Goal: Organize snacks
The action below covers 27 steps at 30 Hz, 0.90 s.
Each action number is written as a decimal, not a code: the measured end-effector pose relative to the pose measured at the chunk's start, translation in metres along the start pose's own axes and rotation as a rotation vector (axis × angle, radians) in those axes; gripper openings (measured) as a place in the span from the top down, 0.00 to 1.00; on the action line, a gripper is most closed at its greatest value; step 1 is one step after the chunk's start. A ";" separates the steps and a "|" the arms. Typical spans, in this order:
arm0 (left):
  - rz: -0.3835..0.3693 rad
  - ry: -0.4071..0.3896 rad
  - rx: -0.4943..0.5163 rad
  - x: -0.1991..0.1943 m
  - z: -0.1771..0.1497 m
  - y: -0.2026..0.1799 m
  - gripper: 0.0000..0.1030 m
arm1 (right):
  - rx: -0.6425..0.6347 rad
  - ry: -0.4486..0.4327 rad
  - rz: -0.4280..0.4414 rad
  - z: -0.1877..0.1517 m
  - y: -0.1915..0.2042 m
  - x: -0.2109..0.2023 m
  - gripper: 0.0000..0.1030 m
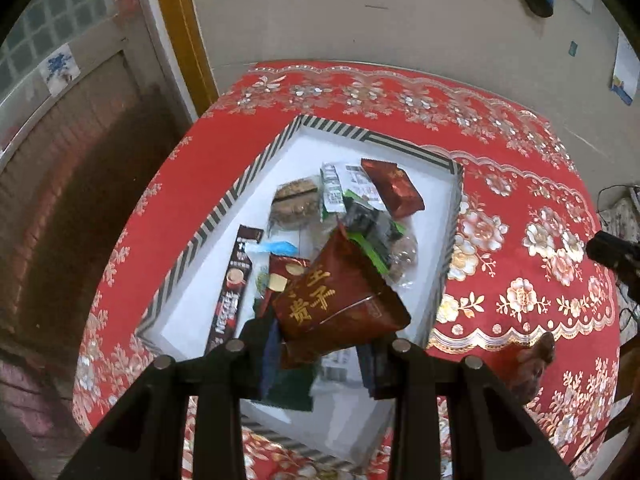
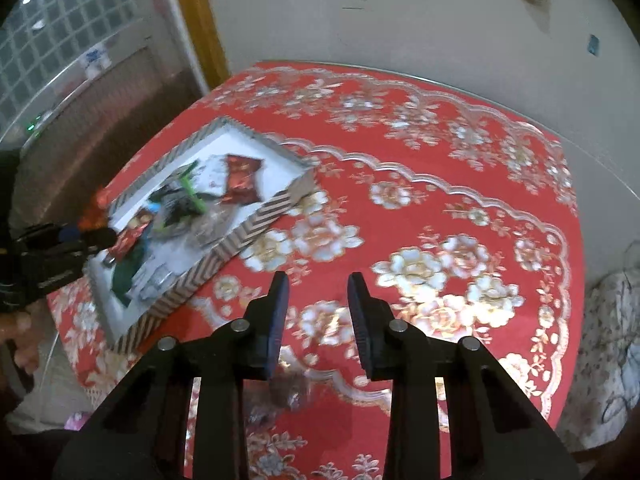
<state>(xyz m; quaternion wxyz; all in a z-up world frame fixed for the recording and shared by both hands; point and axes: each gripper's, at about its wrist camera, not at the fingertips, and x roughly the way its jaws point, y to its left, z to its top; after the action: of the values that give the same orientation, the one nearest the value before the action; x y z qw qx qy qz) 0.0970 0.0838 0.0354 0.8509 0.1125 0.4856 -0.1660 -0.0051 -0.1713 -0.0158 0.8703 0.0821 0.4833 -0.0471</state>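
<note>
A shallow white box with a striped rim sits on the red flowered tablecloth and holds several snack packets. My left gripper is above the box's near end, jaws wide apart, with a dark red packet with gold characters between and just past the fingers, tilted; I cannot tell whether it is gripped. A black coffee stick lies at the box's left. My right gripper is open and empty over the cloth, right of the box. A small clear-wrapped brown snack lies below its fingers.
The left gripper shows at the left edge of the right wrist view. A wall stands behind the table, a door and glass blocks at the left. A brown snack lies on the cloth right of the box. The table's right edge drops off.
</note>
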 end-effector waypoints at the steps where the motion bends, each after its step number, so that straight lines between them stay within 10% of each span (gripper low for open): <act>1: -0.010 -0.004 0.004 0.001 0.001 0.001 0.65 | 0.013 0.006 -0.009 0.000 -0.005 0.001 0.71; 8: -0.123 0.008 0.059 0.010 -0.001 -0.012 0.65 | 0.272 0.136 0.070 -0.047 -0.055 0.015 0.71; 14: -0.269 0.049 0.234 0.009 -0.024 -0.064 0.65 | 0.324 0.145 0.200 -0.090 -0.016 0.025 0.71; 19: -0.302 0.077 0.283 0.015 -0.029 -0.076 0.65 | 0.211 0.048 0.095 -0.095 0.008 0.021 0.28; 27: -0.325 0.085 0.287 0.023 -0.025 -0.076 0.65 | 0.456 0.187 0.166 -0.096 0.000 0.055 0.28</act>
<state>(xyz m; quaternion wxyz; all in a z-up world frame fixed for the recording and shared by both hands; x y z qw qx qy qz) 0.0580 0.0188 0.0007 0.7668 0.1596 0.5043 -0.3636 -0.0561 -0.1536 -0.1120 0.7818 0.3195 0.5302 -0.0752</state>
